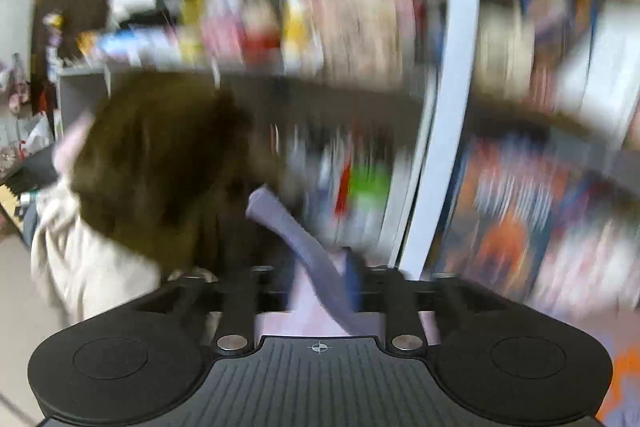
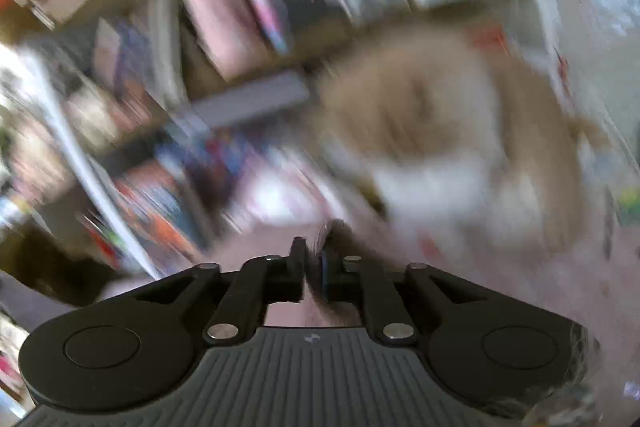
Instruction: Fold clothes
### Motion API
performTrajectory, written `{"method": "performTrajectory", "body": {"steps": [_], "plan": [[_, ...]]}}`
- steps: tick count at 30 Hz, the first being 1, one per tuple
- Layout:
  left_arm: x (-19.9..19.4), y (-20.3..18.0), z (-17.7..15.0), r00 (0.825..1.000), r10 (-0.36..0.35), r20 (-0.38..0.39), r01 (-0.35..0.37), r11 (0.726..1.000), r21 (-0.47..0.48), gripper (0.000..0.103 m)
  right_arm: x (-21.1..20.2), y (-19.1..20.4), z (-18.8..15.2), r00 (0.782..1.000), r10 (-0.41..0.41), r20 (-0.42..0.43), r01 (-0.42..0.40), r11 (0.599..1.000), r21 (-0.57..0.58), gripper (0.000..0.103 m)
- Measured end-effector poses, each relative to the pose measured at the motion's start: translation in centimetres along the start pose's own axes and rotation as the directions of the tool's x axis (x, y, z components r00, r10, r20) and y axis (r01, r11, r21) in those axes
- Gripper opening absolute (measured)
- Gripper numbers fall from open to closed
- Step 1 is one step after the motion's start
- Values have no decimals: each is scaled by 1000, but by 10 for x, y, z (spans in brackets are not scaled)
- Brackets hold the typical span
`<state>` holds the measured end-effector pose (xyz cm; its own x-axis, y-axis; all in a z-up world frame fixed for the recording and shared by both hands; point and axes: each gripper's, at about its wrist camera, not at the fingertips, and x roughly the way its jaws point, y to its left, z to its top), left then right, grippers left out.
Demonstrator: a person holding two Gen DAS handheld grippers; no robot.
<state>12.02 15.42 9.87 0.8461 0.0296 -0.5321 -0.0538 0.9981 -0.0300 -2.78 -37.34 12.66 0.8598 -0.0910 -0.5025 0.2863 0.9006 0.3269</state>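
Note:
Both views are heavily motion-blurred. My left gripper (image 1: pixel 320 267) is shut on a fold of pale pink garment (image 1: pixel 304 319) with a grey-purple band (image 1: pixel 312 251) that sticks up from between the jaws. My right gripper (image 2: pixel 314 263) is shut on a thin edge of the same pale pink cloth (image 2: pixel 320 311), which spreads to the right below it (image 2: pixel 540 291). Both grippers are lifted and point at bookshelves rather than down at a surface.
A person with dark brown hair (image 1: pixel 160 163) in a cream top sits left in the left wrist view. A blurred tan and white plush shape (image 2: pixel 440 131) fills the right wrist view's right half. Bookshelves (image 1: pixel 520 187) and a white upright post (image 1: pixel 452 107) stand behind.

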Motion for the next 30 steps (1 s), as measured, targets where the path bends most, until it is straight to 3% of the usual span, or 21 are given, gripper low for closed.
{"method": "performTrajectory", "body": {"steps": [2, 4, 10, 15, 17, 19, 20, 22, 24, 25, 27, 30], "plan": [[12, -12, -28, 994, -12, -105, 17, 999, 45, 46, 25, -10, -23, 990, -99, -98, 95, 994, -48, 33], [8, -26, -58, 985, -48, -166, 60, 996, 64, 52, 45, -19, -44, 965, -186, -184, 170, 980, -98, 34], [-15, -66, -132, 923, -182, -338, 207, 978, 40, 54, 40, -35, -78, 921, -210, -329, 169, 975, -147, 42], [-26, -95, -163, 881, -270, -389, 293, 956, 2, 54, 33, -44, -99, 894, -225, -388, 186, 973, -135, 40], [-27, -108, -171, 877, -271, -396, 308, 951, 31, 55, 31, -45, -108, 884, -239, -402, 197, 970, -144, 38], [-30, -118, -177, 888, -253, -383, 306, 948, 84, 61, 27, -43, -113, 887, -240, -394, 194, 969, -153, 34], [-32, -121, -179, 891, -248, -379, 308, 946, 105, 61, 26, -41, -115, 889, -233, -395, 182, 970, -161, 25], [-38, -126, -184, 897, -239, -371, 310, 940, 145, 58, 23, -37, -118, 892, -210, -401, 154, 974, -167, 18], [-43, -130, -187, 898, -243, -367, 323, 931, 173, 32, 18, -33, -122, 895, -193, -402, 133, 976, -173, 13], [-46, -130, -188, 890, -263, -372, 344, 923, 171, 10, 16, -31, -124, 896, -183, -404, 122, 977, -174, 12], [-53, -131, -189, 888, -262, -379, 350, 918, 187, 5, 12, -27, -127, 893, -158, -422, 91, 981, -174, 11], [-61, -128, -192, 892, -235, -386, 330, 923, 200, 5, 8, -25, -125, 866, -96, -491, 12, 985, -172, 12]]}}
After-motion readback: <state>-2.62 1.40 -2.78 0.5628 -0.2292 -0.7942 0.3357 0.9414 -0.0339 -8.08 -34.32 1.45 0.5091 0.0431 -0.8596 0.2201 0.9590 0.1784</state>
